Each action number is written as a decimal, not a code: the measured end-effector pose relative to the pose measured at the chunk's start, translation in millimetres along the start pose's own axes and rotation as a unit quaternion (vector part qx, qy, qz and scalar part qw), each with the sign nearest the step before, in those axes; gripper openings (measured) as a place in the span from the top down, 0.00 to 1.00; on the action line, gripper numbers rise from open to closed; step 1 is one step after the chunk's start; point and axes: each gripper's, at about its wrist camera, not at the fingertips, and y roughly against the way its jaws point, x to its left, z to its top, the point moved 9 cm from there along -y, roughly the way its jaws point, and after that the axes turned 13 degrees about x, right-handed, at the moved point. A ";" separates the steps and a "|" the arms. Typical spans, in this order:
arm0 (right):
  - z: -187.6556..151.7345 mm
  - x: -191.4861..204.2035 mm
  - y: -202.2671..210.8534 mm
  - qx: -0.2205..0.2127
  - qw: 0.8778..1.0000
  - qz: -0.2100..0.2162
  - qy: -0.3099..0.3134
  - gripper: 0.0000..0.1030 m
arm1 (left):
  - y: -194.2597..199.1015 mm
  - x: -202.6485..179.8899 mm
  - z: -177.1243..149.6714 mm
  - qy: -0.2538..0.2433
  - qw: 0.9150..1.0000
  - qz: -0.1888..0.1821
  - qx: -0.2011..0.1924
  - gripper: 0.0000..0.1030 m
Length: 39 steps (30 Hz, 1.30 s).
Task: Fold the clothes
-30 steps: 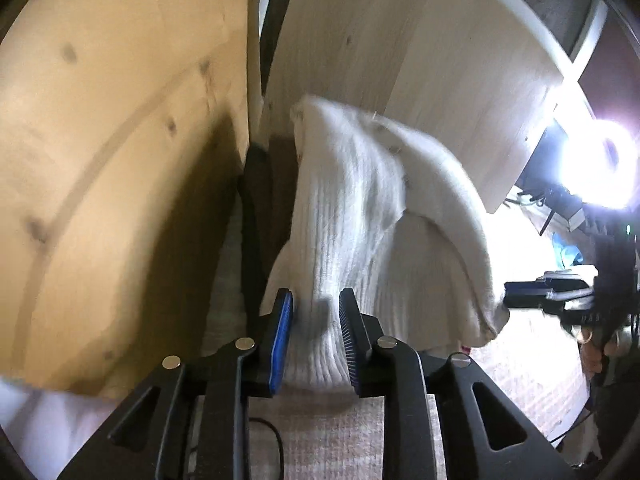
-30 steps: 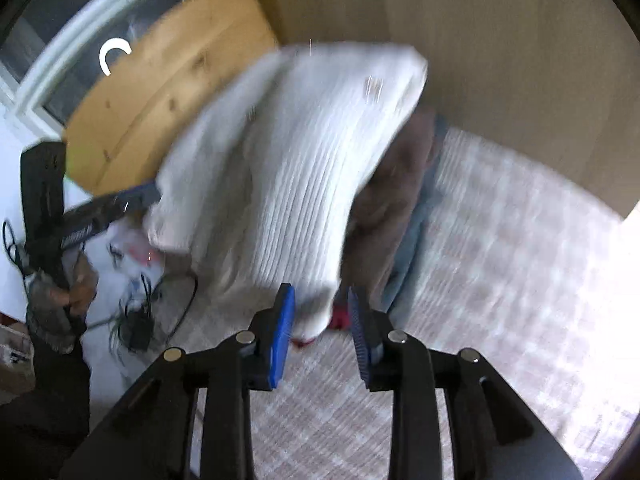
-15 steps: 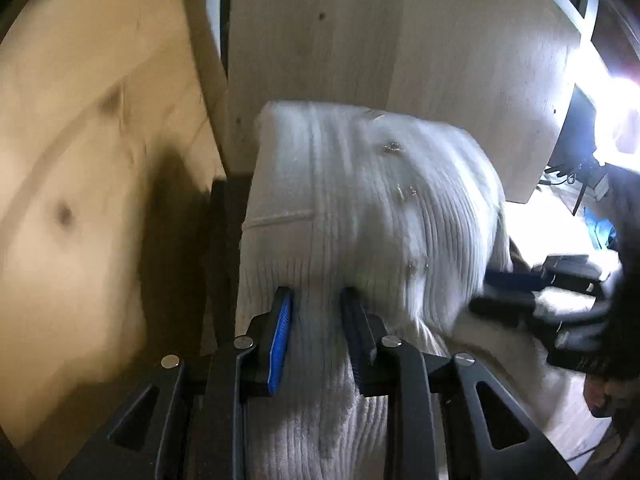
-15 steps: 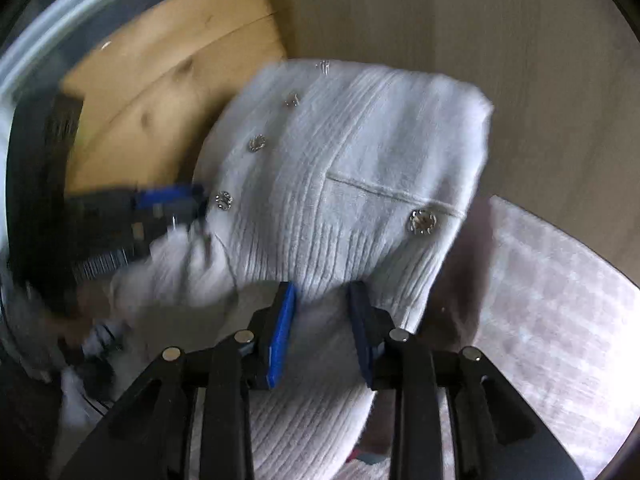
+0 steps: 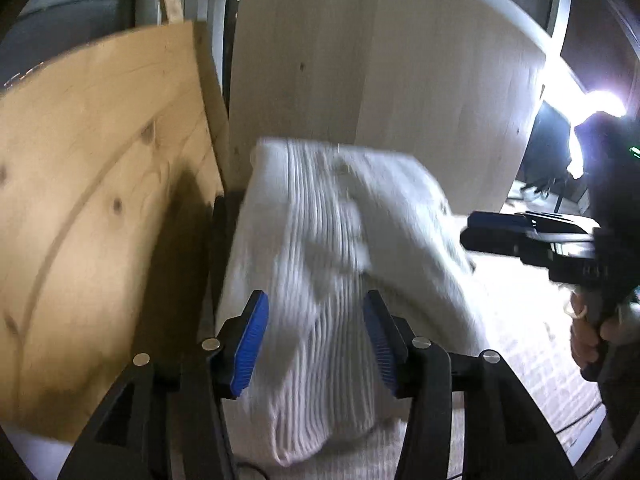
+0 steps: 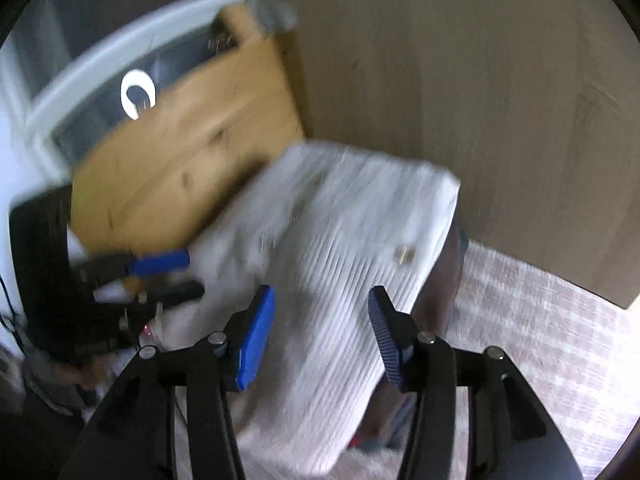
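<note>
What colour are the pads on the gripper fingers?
Blue pads on black fingers, clearest in the left wrist view.

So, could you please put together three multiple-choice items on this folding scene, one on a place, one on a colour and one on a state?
1. Where does the white knit sweater lie?
A. on top of a pile of other clothes beside the wooden panels
B. on a hanger
C. in a basket

2. What colour are the pads of the left gripper?
A. red
B. blue
C. green

3. How do the jaws of the right gripper stand?
A. clamped on the sweater
B. shut on nothing
C. apart, having just been opening, pads clear of the knit

Answers: 1 A, darker garments show under its edge, by the pale wooden panel. 2 B, both pads are blue. 3 C, clear gaps show on both sides.
</note>
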 end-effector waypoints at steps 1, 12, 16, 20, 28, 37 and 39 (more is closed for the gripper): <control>-14.1 5.4 -9.5 0.021 1.000 -0.015 0.015 0.53 | -7.8 1.4 -8.9 0.003 1.000 -0.001 0.012 0.54; -139.7 -6.3 63.8 0.037 0.997 -0.047 -0.058 0.44 | 39.3 -2.0 -95.9 0.023 1.000 -0.002 0.011 0.45; -166.5 -15.2 87.0 0.015 0.989 -0.052 -0.138 0.38 | 49.5 -16.0 -120.3 0.041 0.999 -0.015 0.023 0.35; -188.1 -16.6 94.8 0.022 0.982 -0.095 -0.160 0.37 | 49.2 -42.6 -132.7 0.044 0.998 -0.036 0.039 0.26; -218.0 -2.0 127.1 0.006 0.980 -0.127 -0.153 0.37 | 82.3 -84.1 -156.7 0.050 0.999 -0.011 0.007 0.25; -273.6 -6.7 196.6 -0.042 0.978 -0.171 -0.110 0.33 | 124.4 -149.3 -201.4 0.092 0.996 0.012 -0.005 0.25; -288.7 -7.5 209.6 -0.047 0.981 -0.160 -0.102 0.33 | 131.6 -168.4 -212.2 0.098 0.995 0.012 -0.005 0.25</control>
